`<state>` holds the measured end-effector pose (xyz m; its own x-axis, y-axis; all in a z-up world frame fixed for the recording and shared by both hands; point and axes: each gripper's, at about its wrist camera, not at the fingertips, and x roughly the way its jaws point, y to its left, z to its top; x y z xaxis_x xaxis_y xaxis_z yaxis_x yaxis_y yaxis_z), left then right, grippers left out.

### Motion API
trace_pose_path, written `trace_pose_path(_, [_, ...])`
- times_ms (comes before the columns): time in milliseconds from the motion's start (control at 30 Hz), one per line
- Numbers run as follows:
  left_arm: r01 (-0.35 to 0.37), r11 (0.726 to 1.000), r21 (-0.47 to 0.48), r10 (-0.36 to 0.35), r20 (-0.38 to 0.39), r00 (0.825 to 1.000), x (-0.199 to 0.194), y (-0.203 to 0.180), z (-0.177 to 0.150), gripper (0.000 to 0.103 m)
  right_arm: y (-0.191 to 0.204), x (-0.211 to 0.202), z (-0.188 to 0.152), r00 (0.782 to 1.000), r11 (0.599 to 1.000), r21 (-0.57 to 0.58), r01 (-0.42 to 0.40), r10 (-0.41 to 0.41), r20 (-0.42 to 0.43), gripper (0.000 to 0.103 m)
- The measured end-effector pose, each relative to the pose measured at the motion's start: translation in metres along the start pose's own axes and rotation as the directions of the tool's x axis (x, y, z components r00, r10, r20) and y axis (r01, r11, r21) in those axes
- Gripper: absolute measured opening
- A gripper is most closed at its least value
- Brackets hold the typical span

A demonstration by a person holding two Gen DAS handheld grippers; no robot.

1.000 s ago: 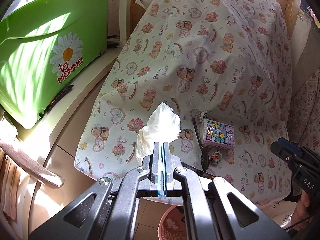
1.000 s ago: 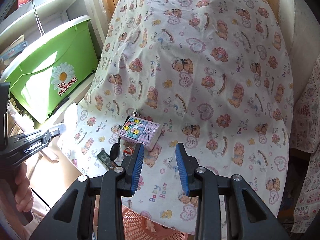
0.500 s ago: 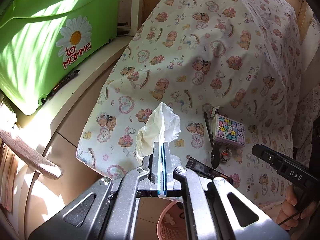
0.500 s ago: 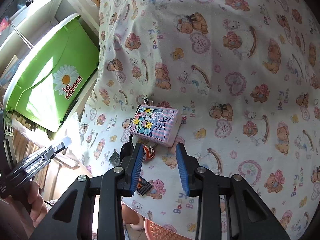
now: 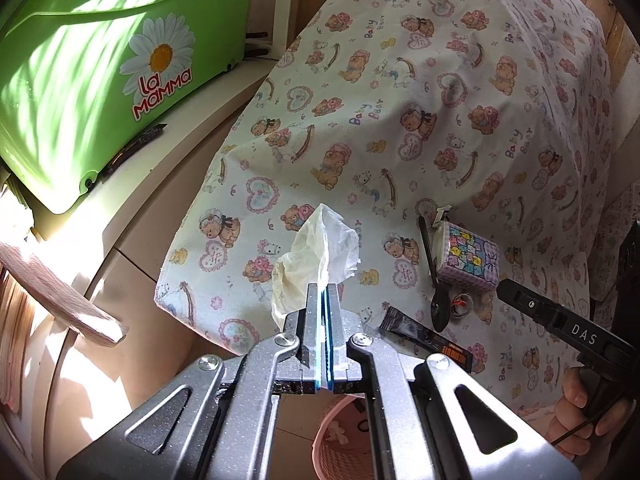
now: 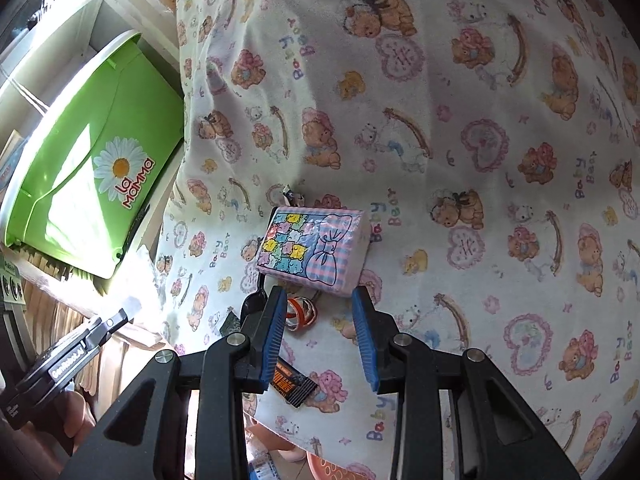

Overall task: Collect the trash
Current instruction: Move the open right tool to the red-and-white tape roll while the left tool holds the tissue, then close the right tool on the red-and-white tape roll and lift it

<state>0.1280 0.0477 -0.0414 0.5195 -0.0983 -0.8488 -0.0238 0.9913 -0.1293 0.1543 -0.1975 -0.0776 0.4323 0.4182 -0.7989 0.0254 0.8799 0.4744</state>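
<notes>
While the left gripper [image 5: 322, 300] clamps the crumpled white tissue [image 5: 316, 252], the parted, empty right gripper [image 6: 320, 320] should straddle the red-and-white curled scrap [image 6: 301, 313] squarely.

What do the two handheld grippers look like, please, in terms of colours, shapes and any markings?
The left gripper has silver-grey metal linkage arms with round rivets and blue-lined pads. The right gripper is black, with ribbed blue pads and silver rivets; its body reads "DAS" in white, and a thin black cable hangs beside the hand. No sleeves show.
</notes>
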Motion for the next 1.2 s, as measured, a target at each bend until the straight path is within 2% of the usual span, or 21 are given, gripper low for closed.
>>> trace_pose_path(67, [0.016, 1.000, -0.005, -0.016, -0.008, 1.000, 0.000, 0.000, -0.001, 0.001, -0.011, -0.001, 0.003, 1.000, 0.998, 0.064, -0.005, 0.004, 0.006, 0.036])
trace_pose_path(133, [0.027, 1.000, 0.000, -0.027, -0.013, 1.000, 0.000, -0.002, -0.002, 0.001, -0.016, 0.002, 0.005, 0.999, 0.996, 0.082, -0.031, 0.032, -0.012, 0.036])
trace_pose_path(333, [0.035, 0.999, 0.005, -0.035, -0.012, 0.999, -0.001, -0.003, -0.002, 0.001, -0.004, 0.023, 0.003, 0.994, 0.996, 0.047, -0.072, 0.075, -0.077, 0.036])
trace_pose_path(533, [0.047, 0.999, -0.017, -0.048, -0.035, 0.998, 0.003, 0.002, -0.003, 0.001, 0.013, 0.035, 0.001, 0.998, 0.999, -0.015, 0.039, -0.040, -0.058, 0.036])
trace_pose_path(600, [0.037, 0.999, -0.008, -0.037, -0.029, 0.999, 0.002, 0.002, -0.005, 0.001, 0.018, 0.037, -0.001, 0.997, 0.998, -0.053, 0.025, -0.029, -0.066, 0.035])
trace_pose_path(700, [-0.014, 1.000, 0.006, 0.014, -0.030, 0.999, 0.006, 0.003, -0.011, 0.001, 0.025, 0.036, -0.003, 0.997, 0.994, -0.113, 0.002, -0.011, -0.074, 0.034])
trace_pose_path(800, [0.009, 1.000, 0.007, -0.009, -0.041, 0.999, 0.007, 0.004, -0.011, 0.001, 0.034, 0.042, -0.005, 0.994, 0.980, -0.191, 0.050, -0.067, -0.086, 0.027])
trace_pose_path(967, [0.037, 0.999, -0.004, -0.037, -0.013, 0.999, -0.003, 0.005, -0.006, 0.001, 0.036, 0.041, -0.010, 0.992, 0.971, -0.217, 0.104, -0.116, -0.045, 0.010])
trace_pose_path(1067, [0.032, 0.999, 0.004, -0.032, 0.013, 0.999, -0.010, 0.004, -0.007, 0.001, 0.033, 0.035, -0.012, 0.992, 0.968, -0.221, 0.119, -0.125, -0.015, 0.006])
trace_pose_path(1200, [0.001, 1.000, 0.023, -0.002, 0.042, 0.999, -0.013, 0.001, -0.010, 0.001, 0.025, 0.020, -0.011, 0.995, 0.976, -0.193, 0.104, -0.103, 0.013, 0.006])
